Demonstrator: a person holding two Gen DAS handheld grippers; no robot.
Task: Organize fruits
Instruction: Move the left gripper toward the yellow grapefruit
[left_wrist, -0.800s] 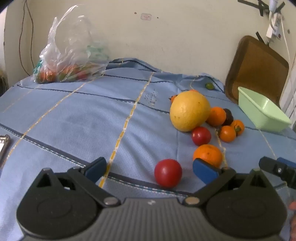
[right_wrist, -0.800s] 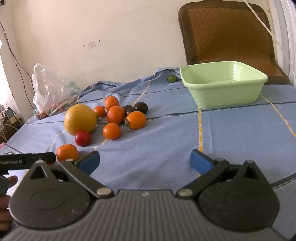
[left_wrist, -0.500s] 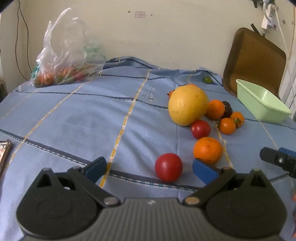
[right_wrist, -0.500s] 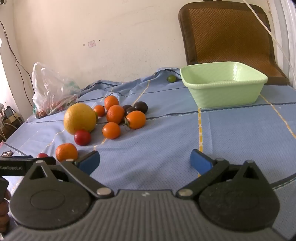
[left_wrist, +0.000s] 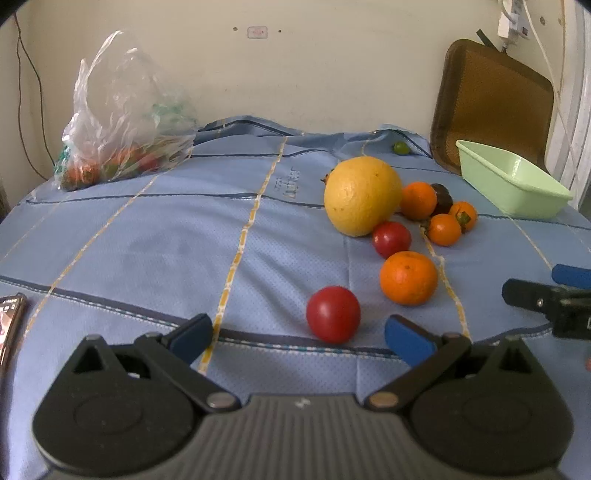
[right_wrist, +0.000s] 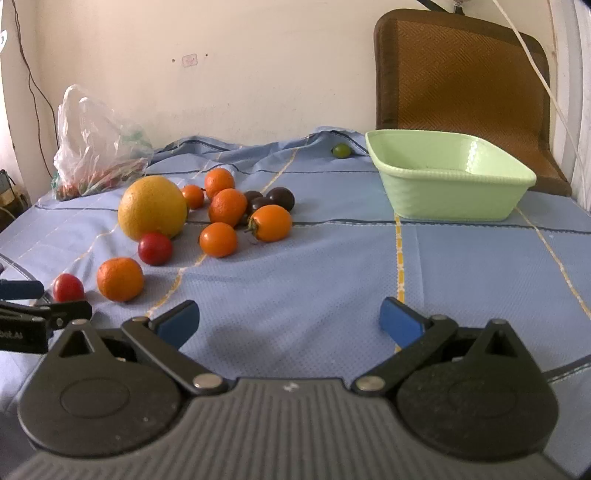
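Observation:
Loose fruit lies on a blue cloth: a red tomato (left_wrist: 333, 319), an orange (left_wrist: 408, 277), a second tomato (left_wrist: 391, 239), a big yellow grapefruit (left_wrist: 362, 195) and several small orange and dark fruits (right_wrist: 236, 210). An empty green tub (right_wrist: 448, 177) stands at the right. My left gripper (left_wrist: 299, 332) is open, just short of the near red tomato. My right gripper (right_wrist: 290, 321) is open and empty over bare cloth, with the fruit pile to its left and the tub ahead to its right.
A clear plastic bag (left_wrist: 122, 147) with more fruit sits at the back left. A small green fruit (right_wrist: 341, 150) lies by the tub's back corner. A brown chair (right_wrist: 461, 74) stands behind the tub. A phone (left_wrist: 9, 321) lies at the left edge.
My left gripper has drawn back a little from the fruit, so the near tomato and orange show further ahead. The right gripper has barely moved.

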